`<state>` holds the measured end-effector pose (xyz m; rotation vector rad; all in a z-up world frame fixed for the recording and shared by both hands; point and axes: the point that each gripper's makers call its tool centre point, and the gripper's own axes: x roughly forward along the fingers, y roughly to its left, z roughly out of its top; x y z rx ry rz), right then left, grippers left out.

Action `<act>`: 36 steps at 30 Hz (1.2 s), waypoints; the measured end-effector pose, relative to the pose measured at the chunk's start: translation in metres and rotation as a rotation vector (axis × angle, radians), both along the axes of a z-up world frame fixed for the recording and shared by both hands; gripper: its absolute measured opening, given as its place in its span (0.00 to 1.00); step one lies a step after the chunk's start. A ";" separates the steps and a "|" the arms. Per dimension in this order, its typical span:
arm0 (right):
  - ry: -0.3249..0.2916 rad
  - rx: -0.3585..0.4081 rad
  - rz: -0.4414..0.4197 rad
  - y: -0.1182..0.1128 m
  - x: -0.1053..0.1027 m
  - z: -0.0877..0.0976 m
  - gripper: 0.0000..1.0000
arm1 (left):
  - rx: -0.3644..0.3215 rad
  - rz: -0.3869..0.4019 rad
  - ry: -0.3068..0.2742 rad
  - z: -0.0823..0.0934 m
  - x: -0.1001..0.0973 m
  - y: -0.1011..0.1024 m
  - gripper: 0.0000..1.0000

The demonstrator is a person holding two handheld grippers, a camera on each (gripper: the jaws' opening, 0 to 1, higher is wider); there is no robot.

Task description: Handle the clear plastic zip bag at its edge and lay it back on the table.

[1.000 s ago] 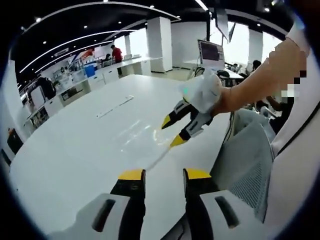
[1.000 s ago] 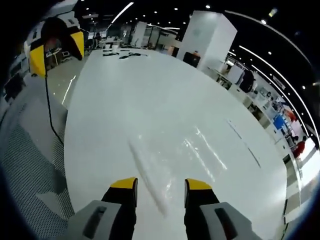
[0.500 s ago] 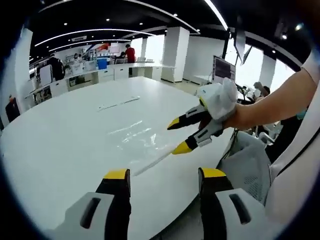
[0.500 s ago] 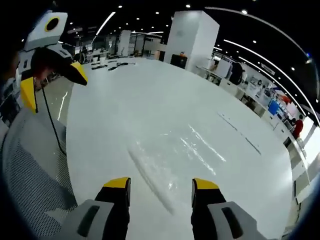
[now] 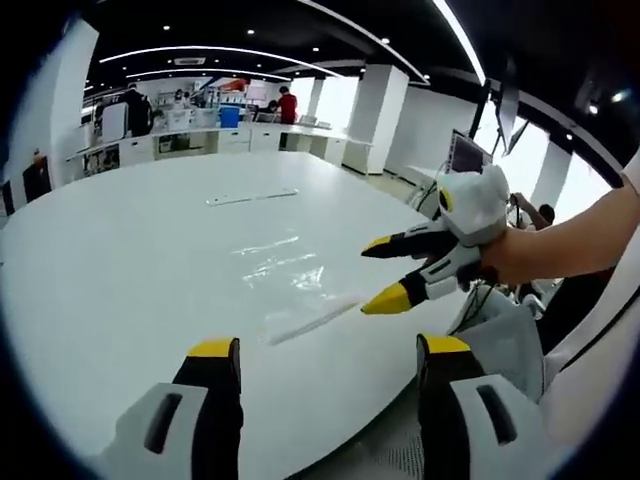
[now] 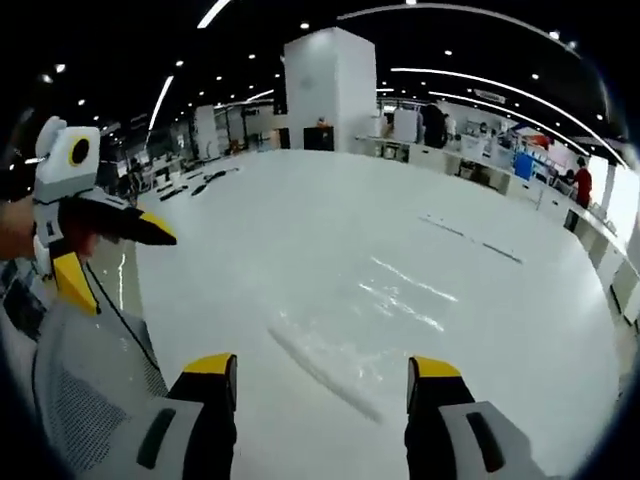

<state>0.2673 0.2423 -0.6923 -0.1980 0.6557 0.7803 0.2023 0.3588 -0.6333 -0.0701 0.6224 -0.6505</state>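
A clear plastic zip bag (image 5: 295, 290) (image 6: 345, 350) lay flat on the white table (image 5: 130, 260) (image 6: 300, 230) near its edge, with the left gripper (image 5: 327, 352) (image 6: 105, 262) and right gripper (image 6: 323, 372) (image 5: 390, 272) both spread apart, hovering just above, touching nothing

Open office: white pillar (image 6: 330, 90), ceiling light strips (image 5: 215, 50), bright windows (image 5: 525, 165).

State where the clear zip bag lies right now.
The clear zip bag lies flat on the white table near its edge, ahead of both open grippers.
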 end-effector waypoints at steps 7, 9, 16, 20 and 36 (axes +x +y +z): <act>-0.016 0.018 -0.049 -0.006 -0.001 0.006 0.81 | -0.004 0.039 0.011 -0.004 0.005 0.003 0.81; -0.024 0.017 -0.055 -0.007 -0.003 0.009 0.81 | -0.003 0.052 0.009 -0.003 0.006 0.005 0.84; -0.021 0.006 -0.094 -0.011 -0.008 0.013 0.87 | -0.007 0.083 0.008 0.000 0.007 0.007 0.90; -0.024 0.021 -0.107 -0.012 -0.011 0.017 0.90 | -0.007 0.112 0.016 0.000 0.007 0.010 0.93; -0.044 0.067 -0.157 -0.017 -0.020 0.025 1.00 | -0.115 0.179 0.007 0.004 0.013 0.017 0.99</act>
